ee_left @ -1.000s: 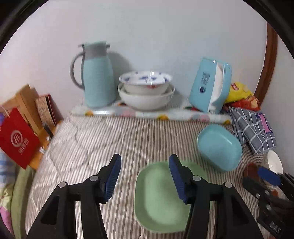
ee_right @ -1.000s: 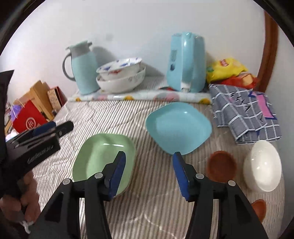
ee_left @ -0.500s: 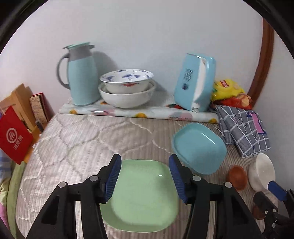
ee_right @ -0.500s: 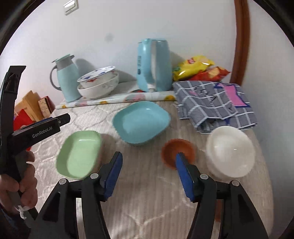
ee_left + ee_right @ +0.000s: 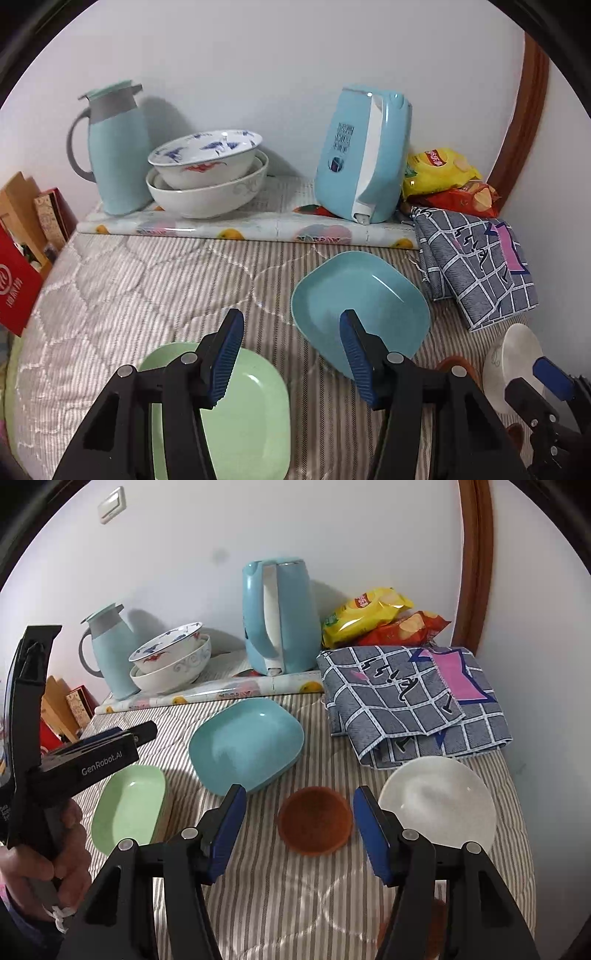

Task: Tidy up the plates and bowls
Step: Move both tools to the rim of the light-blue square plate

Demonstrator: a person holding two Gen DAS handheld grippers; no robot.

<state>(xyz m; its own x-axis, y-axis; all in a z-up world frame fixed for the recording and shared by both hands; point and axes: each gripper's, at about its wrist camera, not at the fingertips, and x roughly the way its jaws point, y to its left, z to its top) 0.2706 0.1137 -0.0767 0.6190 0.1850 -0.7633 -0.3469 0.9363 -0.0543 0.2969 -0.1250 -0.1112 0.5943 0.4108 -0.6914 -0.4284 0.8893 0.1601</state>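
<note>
A green square plate (image 5: pixel 243 417) (image 5: pixel 129 808) lies on the striped cloth at the left. A blue square plate (image 5: pixel 365 302) (image 5: pixel 247 746) lies beside it toward the back. A small brown bowl (image 5: pixel 314 825) and a white bowl (image 5: pixel 439 805) (image 5: pixel 513 358) sit to the right. My left gripper (image 5: pixel 291 354) is open and empty above the near edge between the green and blue plates; it also shows in the right wrist view (image 5: pixel 110 749). My right gripper (image 5: pixel 299 830) is open and empty, its fingers on either side of the brown bowl, above it.
Two stacked patterned bowls (image 5: pixel 207 173) (image 5: pixel 170 664), a blue flask (image 5: pixel 114 147), a blue kettle (image 5: pixel 280 616) and snack bags (image 5: pixel 380 622) stand at the back wall. A folded checked cloth (image 5: pixel 413 701) lies at the right. Boxes and a red bag (image 5: pixel 14 280) stand left.
My left gripper has moved right, from over the green plate toward the blue one. My right gripper has moved in closer over the brown bowl. Nothing was taken hold of.
</note>
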